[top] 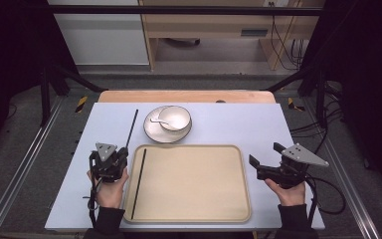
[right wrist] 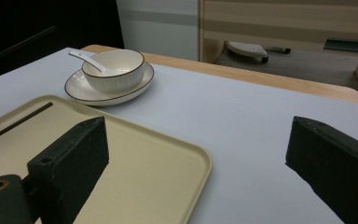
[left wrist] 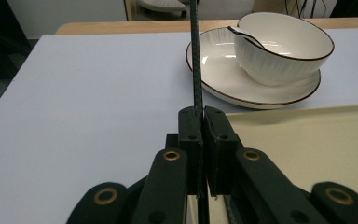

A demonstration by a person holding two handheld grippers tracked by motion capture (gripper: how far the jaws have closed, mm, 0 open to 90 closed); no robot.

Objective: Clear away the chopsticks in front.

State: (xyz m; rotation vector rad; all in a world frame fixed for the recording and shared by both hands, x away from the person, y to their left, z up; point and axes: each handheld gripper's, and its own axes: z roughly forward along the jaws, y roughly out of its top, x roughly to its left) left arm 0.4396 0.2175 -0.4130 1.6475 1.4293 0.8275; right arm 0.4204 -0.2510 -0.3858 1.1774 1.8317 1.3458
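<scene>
The left gripper (top: 121, 158) is clamped on a chopstick (top: 132, 128) near its lower end, just left of the tray (top: 238, 199); the right gripper (top: 264, 160) stands wide open, holding nothing, beside the tray's right edge. The grip is narrow and far from the stick's middle, so the stick could pivot or slip if swung quickly; its far tip could also knock the plate (top: 151, 132) or bowl (top: 176, 119). The held chopstick's long axis runs away from the person, tip toward the worktop's (top: 238, 124) far edge, leaning slightly right; a second chopstick (top: 139, 184) lies lengthwise in the tray along its left side.
</scene>
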